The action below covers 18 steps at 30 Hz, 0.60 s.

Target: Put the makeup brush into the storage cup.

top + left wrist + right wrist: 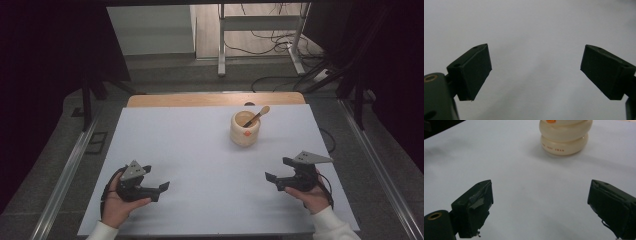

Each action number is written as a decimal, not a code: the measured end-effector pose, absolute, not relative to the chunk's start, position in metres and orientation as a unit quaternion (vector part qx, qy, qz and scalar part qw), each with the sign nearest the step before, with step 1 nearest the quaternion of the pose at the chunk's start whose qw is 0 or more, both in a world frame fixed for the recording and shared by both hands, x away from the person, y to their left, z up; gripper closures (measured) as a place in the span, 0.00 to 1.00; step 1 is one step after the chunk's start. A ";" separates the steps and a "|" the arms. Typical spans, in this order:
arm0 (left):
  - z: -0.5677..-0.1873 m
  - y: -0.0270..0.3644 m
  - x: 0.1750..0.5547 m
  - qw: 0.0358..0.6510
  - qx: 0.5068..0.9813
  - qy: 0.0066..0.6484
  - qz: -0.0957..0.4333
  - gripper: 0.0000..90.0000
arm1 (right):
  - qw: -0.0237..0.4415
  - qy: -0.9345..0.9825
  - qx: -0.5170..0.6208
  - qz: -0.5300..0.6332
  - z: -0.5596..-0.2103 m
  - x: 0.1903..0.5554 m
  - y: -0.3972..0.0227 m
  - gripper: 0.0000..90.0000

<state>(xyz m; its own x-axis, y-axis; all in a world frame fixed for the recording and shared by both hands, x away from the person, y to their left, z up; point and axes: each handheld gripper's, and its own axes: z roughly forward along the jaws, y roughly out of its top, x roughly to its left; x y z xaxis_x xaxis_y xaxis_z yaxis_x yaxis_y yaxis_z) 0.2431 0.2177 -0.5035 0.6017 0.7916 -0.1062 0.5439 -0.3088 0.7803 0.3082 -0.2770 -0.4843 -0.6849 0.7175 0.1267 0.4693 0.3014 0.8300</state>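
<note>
A cream ribbed cup (245, 129) with an orange mark stands on the white table top (200, 150), right of centre toward the back. A wooden spoon (257, 116) leans inside it, handle up to the right. My left gripper (159, 184) rests low at the front left, held in a hand, jaws wide apart with nothing between them; its own view has the open left gripper (536, 72) over bare white surface. My right gripper (275, 170) sits at the front right, open and empty. In the right gripper view the cup (564, 137) stands ahead of the right gripper (540, 202).
A wooden strip (215, 99) runs along the table's far edge. Behind it are a metal desk frame (260, 40) and loose cables (280, 45) on the floor. Dark curtains hang at both sides.
</note>
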 end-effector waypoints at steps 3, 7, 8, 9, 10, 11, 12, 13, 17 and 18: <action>-0.504 0.217 0.243 0.410 0.795 0.420 0.152 0.12 | 0.138 0.793 0.378 0.457 -0.487 0.304 -0.283 0.08; -0.503 0.216 0.242 0.411 0.796 0.418 0.152 0.12 | 0.136 0.794 0.381 0.453 -0.491 0.299 -0.288 0.09; -0.504 0.215 0.242 0.411 0.797 0.417 0.151 0.12 | 0.136 0.794 0.382 0.452 -0.493 0.298 -0.289 0.09; -0.504 0.215 0.242 0.409 0.798 0.416 0.151 0.12 | 0.139 0.796 0.381 0.449 -0.493 0.296 -0.289 0.09; -0.505 0.214 0.242 0.409 0.798 0.416 0.151 0.12 | 0.143 0.796 0.381 0.448 -0.494 0.295 -0.289 0.09; -0.505 0.214 0.242 0.408 0.798 0.417 0.151 0.12 | 0.145 0.795 0.381 0.449 -0.493 0.295 -0.288 0.09; -0.505 0.214 0.242 0.407 0.798 0.417 0.151 0.12 | 0.145 0.794 0.381 0.451 -0.493 0.295 -0.288 0.09; -0.506 0.214 0.242 0.407 0.799 0.417 0.151 0.12 | 0.147 0.794 0.381 0.451 -0.493 0.295 -0.287 0.10; -0.506 0.214 0.242 0.406 0.800 0.416 0.150 0.12 | 0.147 0.800 0.375 0.445 -0.494 0.296 -0.283 0.11; -0.506 0.214 0.242 0.406 0.800 0.416 0.150 0.12 | 0.146 0.801 0.374 0.444 -0.495 0.296 -0.283 0.11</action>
<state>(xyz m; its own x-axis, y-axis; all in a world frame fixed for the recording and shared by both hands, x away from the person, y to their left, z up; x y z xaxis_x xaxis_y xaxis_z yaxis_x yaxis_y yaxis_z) 0.2419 0.2135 -0.5060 0.6099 0.7863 -0.0981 0.5433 -0.3248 0.7742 0.2960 -0.2831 -0.4950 -0.6783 0.7283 0.0978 0.4688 0.3264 0.8208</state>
